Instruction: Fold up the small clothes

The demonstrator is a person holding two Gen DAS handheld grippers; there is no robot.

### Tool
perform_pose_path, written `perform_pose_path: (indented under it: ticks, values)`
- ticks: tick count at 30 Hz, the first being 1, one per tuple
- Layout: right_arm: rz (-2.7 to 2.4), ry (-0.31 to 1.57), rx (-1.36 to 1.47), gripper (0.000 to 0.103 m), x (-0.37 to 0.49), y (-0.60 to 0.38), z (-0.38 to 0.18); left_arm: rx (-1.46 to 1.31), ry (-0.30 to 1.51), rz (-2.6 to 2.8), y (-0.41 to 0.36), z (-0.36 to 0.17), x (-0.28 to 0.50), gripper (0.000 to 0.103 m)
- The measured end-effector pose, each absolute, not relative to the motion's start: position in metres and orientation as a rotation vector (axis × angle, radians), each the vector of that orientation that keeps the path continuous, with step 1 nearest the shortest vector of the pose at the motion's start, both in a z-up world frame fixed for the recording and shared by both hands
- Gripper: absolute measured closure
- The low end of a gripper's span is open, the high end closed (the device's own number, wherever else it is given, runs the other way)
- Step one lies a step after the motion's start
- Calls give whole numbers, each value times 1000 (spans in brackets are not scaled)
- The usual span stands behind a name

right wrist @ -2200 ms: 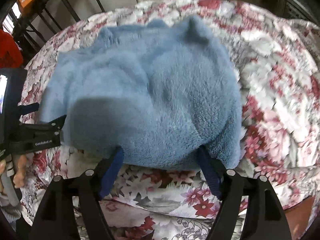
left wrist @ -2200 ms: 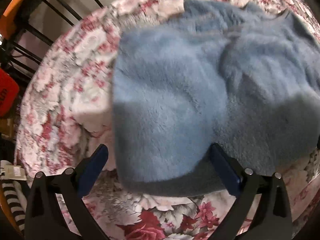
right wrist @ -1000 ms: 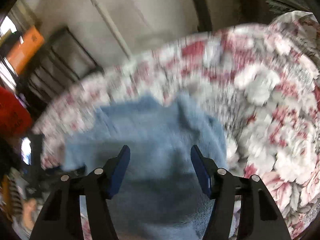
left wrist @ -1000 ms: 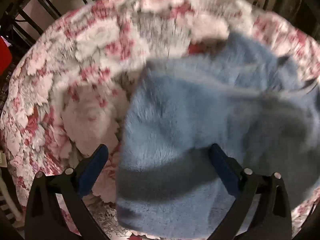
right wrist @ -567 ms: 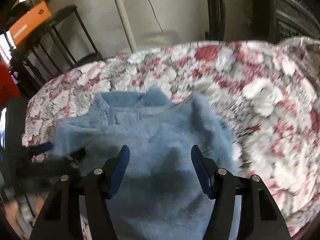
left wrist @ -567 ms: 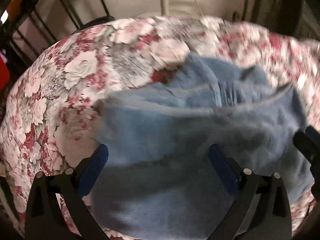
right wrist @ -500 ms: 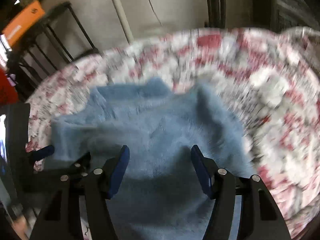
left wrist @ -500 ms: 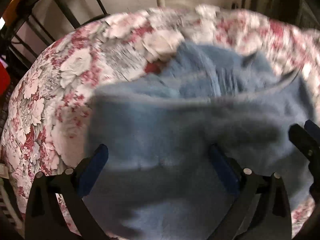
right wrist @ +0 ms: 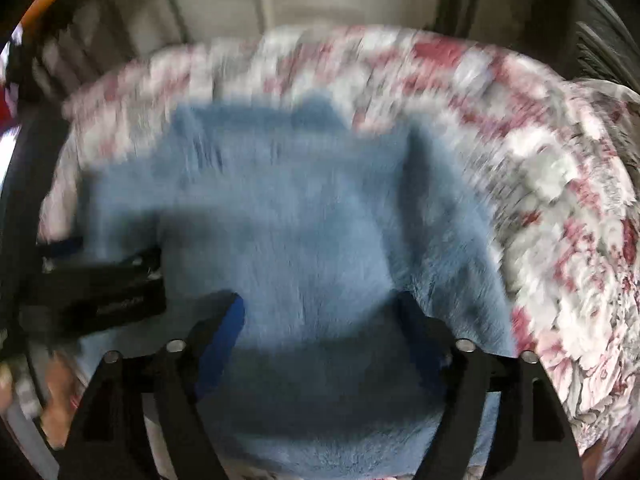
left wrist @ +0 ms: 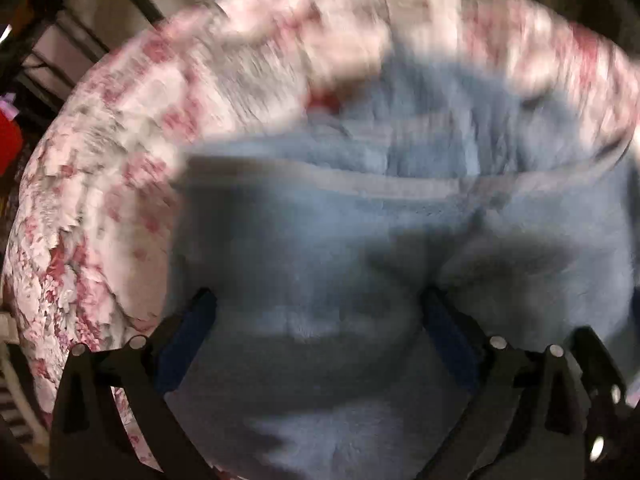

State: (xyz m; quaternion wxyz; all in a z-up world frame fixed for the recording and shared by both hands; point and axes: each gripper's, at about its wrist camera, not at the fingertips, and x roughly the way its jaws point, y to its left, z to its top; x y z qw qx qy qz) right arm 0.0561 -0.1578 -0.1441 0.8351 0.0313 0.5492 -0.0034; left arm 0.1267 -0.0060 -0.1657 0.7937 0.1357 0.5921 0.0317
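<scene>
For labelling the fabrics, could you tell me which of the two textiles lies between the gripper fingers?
The plain blue fleece garment, spanning the open left gripper and right gripper; the red-and-white floral cover only lies beneath and around it.

Fuzzy blue garment (right wrist: 320, 216), partly folded, on floral cloth

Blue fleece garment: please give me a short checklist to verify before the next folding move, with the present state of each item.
1. Garment lies on the floral cover: ok.
2. Left tool open, fingers wide apart over the fleece: ok.
3. Right tool open, fleece between its fingers: ok.
4. Either tool grips the fabric: not ok, both open.
5. Tools apart from each other: ok, the left one shows beside the garment in the right wrist view.
6. Folded edge straight and aligned: cannot tell, both views are blurred.
</scene>
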Motion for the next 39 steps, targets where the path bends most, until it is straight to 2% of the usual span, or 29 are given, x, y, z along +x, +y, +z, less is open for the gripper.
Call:
perform_pose_path:
  ticks: [3,8,16,21,23,28,39]
  values:
    - [-2,1135,17,22,51,-154,-132,333,1243,70,-15,-151,119,5]
    - [14,1070,263,20,34,-191,-91,334,1216,12,-20,-114,100,5]
    - [-11,1012,557,20,-28,-245,-70,212,1261,-22,-1,-76,55,5]
    - [-12,984,743,20,-62,-285,-92,250,1267,-11,-9,-84,41,5]
    - [-6,997,784,27,-64,-293,-105,277,1270,2,-14,-95,47,5]
    - [39,1040,960,36,-59,-304,-138,274,1303,24,-22,-118,63,5]
    - [44,1117,1076,35,-40,-289,-183,287,1322,18,-35,-143,80,4]
